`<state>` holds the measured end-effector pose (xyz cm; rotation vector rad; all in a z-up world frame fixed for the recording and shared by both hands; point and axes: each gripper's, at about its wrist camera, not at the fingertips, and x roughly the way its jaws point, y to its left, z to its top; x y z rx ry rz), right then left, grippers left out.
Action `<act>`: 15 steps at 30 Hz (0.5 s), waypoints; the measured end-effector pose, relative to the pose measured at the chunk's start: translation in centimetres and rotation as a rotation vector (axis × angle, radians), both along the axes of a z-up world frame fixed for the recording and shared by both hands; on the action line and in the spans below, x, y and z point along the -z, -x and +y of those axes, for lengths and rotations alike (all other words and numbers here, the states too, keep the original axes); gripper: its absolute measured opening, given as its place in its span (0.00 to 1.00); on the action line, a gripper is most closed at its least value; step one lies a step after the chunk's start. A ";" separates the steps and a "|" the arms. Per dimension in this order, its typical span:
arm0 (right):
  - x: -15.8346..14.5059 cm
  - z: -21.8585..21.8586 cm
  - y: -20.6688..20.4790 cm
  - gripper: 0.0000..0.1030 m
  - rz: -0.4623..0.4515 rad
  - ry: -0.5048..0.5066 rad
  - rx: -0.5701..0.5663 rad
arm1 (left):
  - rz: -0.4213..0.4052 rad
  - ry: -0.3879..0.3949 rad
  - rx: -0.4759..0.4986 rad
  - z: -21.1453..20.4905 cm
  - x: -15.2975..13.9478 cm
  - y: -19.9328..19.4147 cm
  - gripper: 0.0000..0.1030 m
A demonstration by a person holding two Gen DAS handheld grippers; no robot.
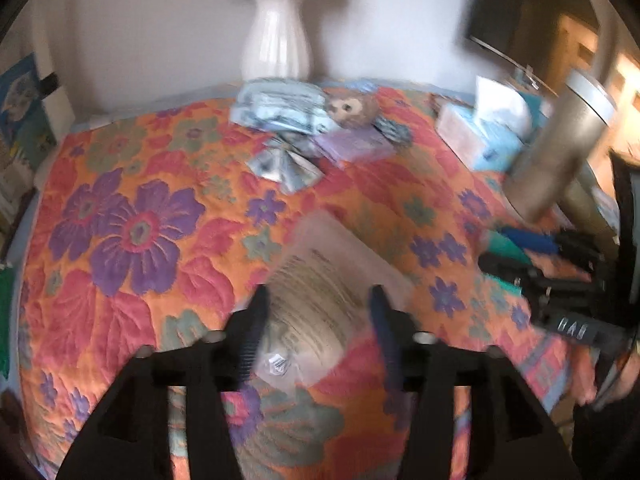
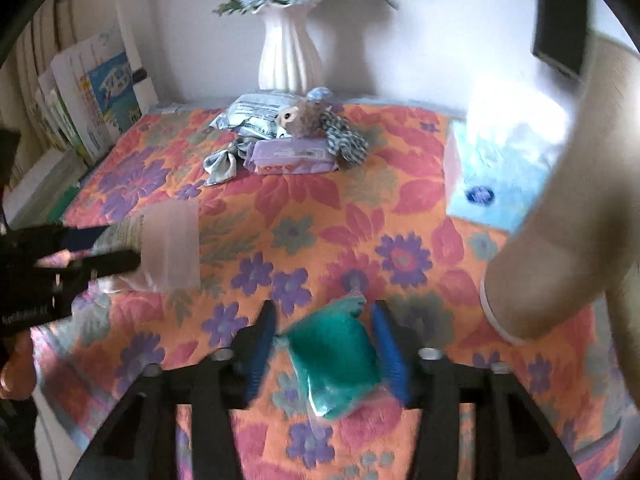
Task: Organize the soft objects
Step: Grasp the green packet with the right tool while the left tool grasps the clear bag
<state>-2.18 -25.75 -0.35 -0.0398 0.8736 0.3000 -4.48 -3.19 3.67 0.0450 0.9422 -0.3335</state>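
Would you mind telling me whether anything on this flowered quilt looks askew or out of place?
Mildly, yes. By the white vase, the plush owl lies slumped across a grey wipes pack and a purple one, an untidy heap. The teal pouch lies skewed between the right gripper's open fingers.

Ahead of the left gripper [image 1: 318,300] the flowered quilt [image 1: 132,240] lies bare up to a far cluster of wipe packs [image 1: 280,106], an owl toy [image 1: 352,108] and a white vase [image 1: 276,44]. To its right a metal tumbler [image 1: 560,144] and tissue box [image 1: 480,136] block passage.
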 end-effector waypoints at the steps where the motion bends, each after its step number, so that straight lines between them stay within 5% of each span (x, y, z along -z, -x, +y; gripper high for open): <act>1: -0.1 -0.7 0.5 0.74 -0.003 -0.023 0.006 | 0.003 -0.009 0.020 -0.1 0.1 0.3 0.83; 2: -0.2 -1.4 0.9 0.86 -0.006 -0.045 0.010 | 0.003 -0.027 0.043 -0.2 0.1 0.9 0.89; 8: -0.8 -2.5 1.5 0.88 0.017 -0.104 0.005 | -0.003 -0.116 0.173 -0.9 0.3 2.8 0.89; 15: 1.0 1.4 2.1 0.88 -0.012 0.118 -0.039 | -0.004 -0.184 0.110 0.7 0.8 2.3 0.89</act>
